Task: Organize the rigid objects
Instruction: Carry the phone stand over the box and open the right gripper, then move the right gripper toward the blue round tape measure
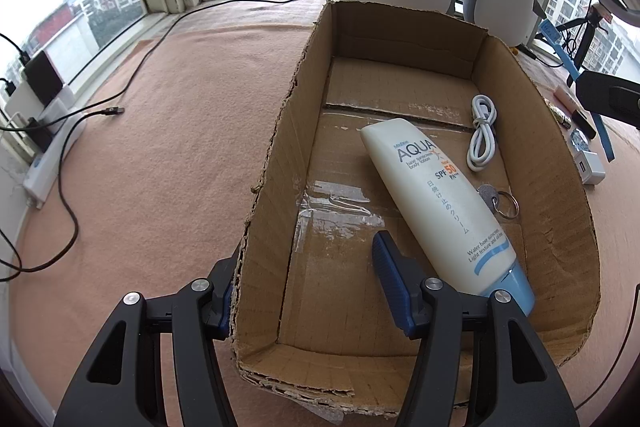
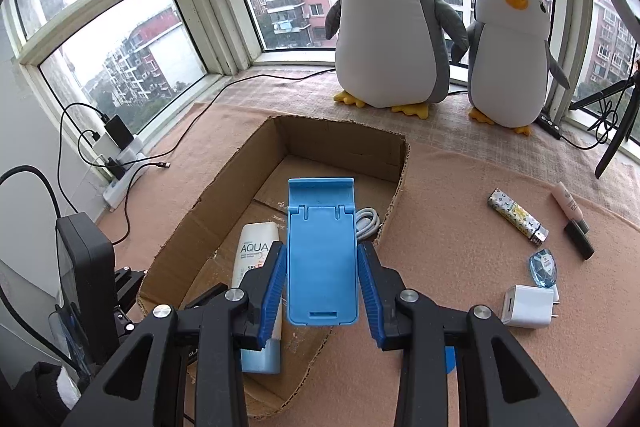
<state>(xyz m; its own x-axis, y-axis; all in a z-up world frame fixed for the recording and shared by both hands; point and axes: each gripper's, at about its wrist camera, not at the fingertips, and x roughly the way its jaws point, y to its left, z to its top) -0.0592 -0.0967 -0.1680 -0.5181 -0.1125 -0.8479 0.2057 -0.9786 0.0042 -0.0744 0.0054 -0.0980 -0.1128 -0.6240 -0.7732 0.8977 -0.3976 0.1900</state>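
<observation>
Cardboard box (image 1: 532,115) on the peach-covered worktop (image 1: 168,147), both grippers at work over it.

Right gripper (image 2: 322,269) has its jaws clamped on a blue folding phone stand (image 2: 321,251), held above the box's right wall. Left gripper (image 1: 308,283) straddles the box's left wall, jaws apart, one finger inside and one outside. Inside the box lie a white sunscreen tube (image 1: 436,203), a coiled white cable (image 1: 483,133) and a key ring (image 1: 505,203). Outside, to the right, sit a patterned lighter (image 2: 518,215), a white charger plug (image 2: 528,306), a blue floss case (image 2: 543,267) and a small pink tube (image 2: 565,202).
</observation>
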